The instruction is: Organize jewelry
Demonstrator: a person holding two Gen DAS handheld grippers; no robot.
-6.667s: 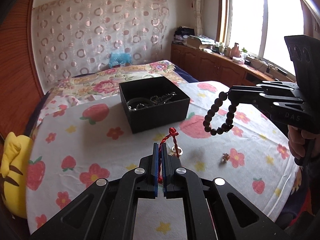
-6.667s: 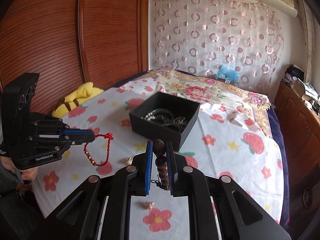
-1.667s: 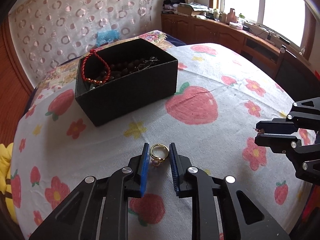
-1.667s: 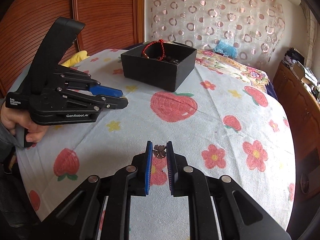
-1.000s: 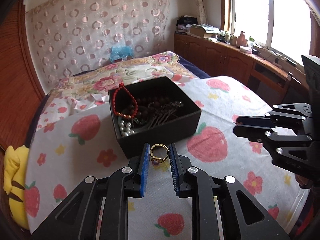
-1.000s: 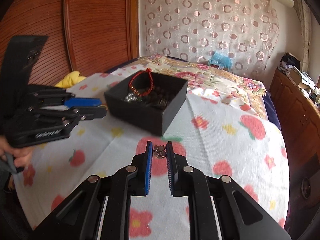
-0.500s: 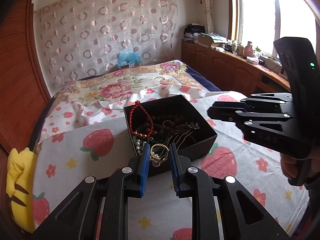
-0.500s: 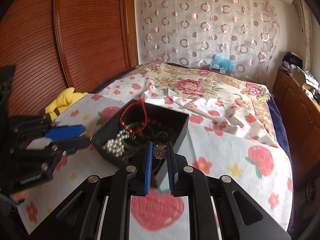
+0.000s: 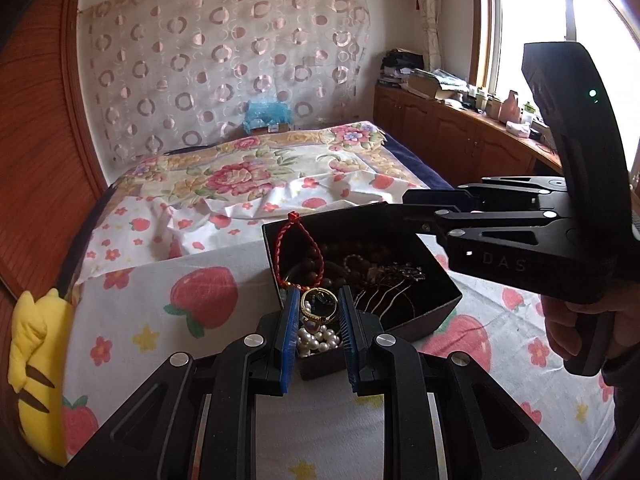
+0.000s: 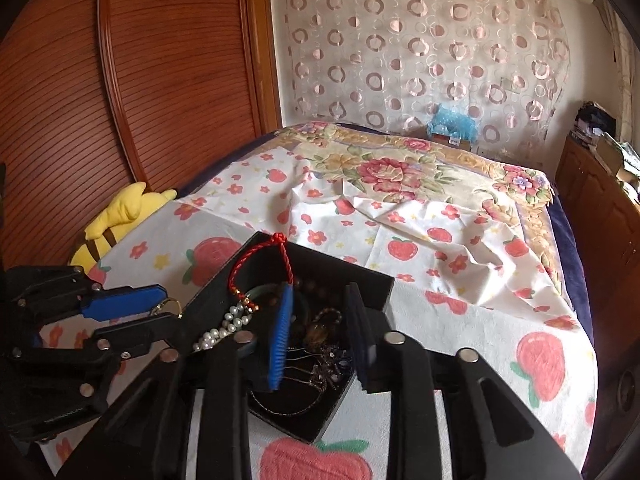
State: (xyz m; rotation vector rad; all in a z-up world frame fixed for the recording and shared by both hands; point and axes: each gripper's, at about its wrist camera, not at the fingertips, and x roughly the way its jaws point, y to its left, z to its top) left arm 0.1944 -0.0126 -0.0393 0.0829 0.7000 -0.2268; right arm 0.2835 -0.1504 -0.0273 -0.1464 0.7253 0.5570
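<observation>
A black open box (image 9: 440, 312) (image 10: 372, 280) holds a red cord bracelet (image 9: 298, 252) (image 10: 260, 258), white pearls (image 9: 316, 338) (image 10: 224, 328), dark beads and a metal comb. My left gripper (image 9: 319, 307) is shut on a gold ring (image 9: 318, 306) at the box's near edge; the ring also shows in the right wrist view (image 10: 166, 306). My right gripper (image 10: 320, 320) is open and empty over the box's inside. It also shows in the left wrist view (image 9: 412, 204), over the box's far right rim.
The box sits on a white cloth with strawberries and flowers (image 9: 200, 292) (image 10: 480, 320) over a table. A yellow plush toy (image 9: 32, 356) (image 10: 116, 216) lies at the left edge. A bed with a floral cover (image 9: 248, 172) lies behind.
Both grippers moved in over the box. My right gripper opened and the small clover charm it held is no longer between its fingers. My left gripper still holds the ring.
</observation>
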